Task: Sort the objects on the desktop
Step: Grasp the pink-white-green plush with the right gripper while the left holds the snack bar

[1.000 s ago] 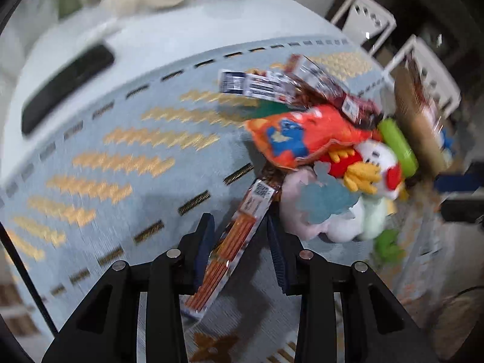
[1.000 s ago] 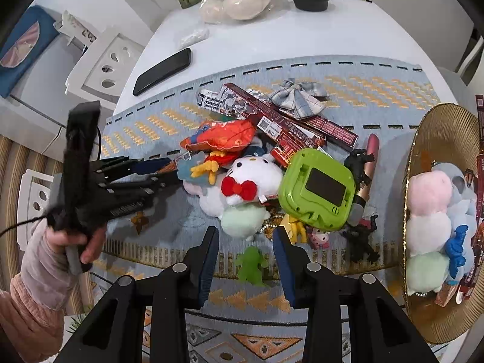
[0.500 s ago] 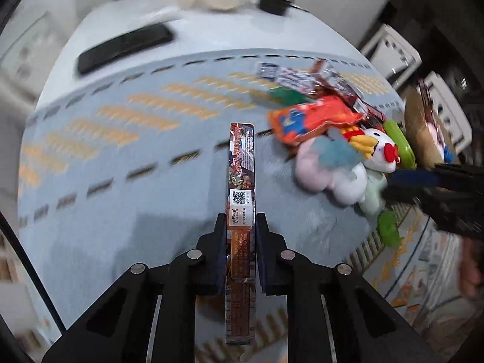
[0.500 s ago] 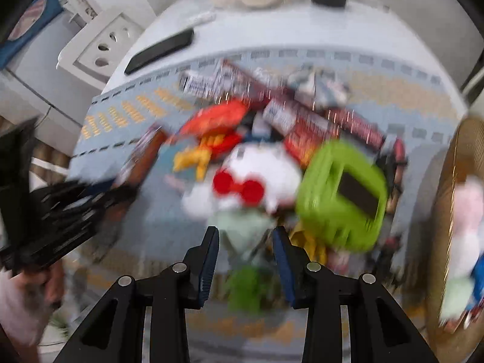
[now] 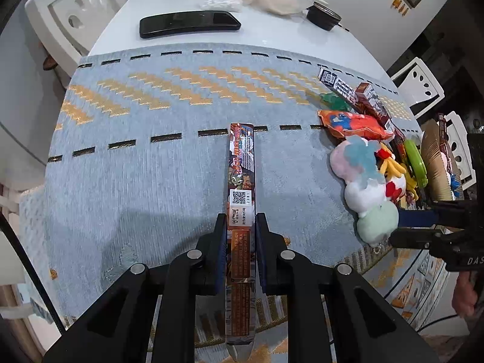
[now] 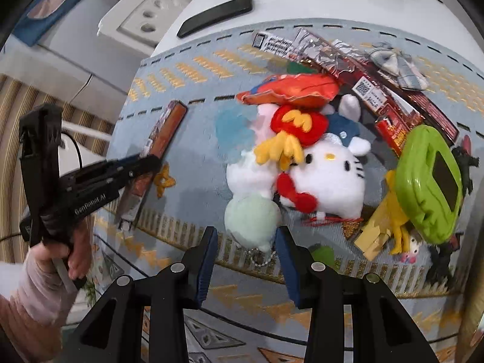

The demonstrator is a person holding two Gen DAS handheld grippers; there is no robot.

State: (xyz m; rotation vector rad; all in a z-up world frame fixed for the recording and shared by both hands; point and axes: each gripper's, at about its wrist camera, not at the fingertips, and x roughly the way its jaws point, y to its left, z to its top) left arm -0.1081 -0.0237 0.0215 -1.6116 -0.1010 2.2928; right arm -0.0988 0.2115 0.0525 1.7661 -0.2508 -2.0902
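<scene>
A second ago our left gripper [image 5: 240, 236] straddled the long snack pack [image 5: 241, 181] loosely; now we clamp it, lifted over the blue mat [image 5: 151, 166]. Our right gripper [image 6: 245, 242] is opening, the mint plush ball [image 6: 252, 220] between its jaws, untouched. Beyond, the gold tray [image 5: 435, 163] holds plush toys.

A glossy printed foil packet [image 5: 241, 187] is seen over a matt woven cloth [image 5: 169, 175]; fuzzy plush toys [image 6: 329, 178] are shown.
</scene>
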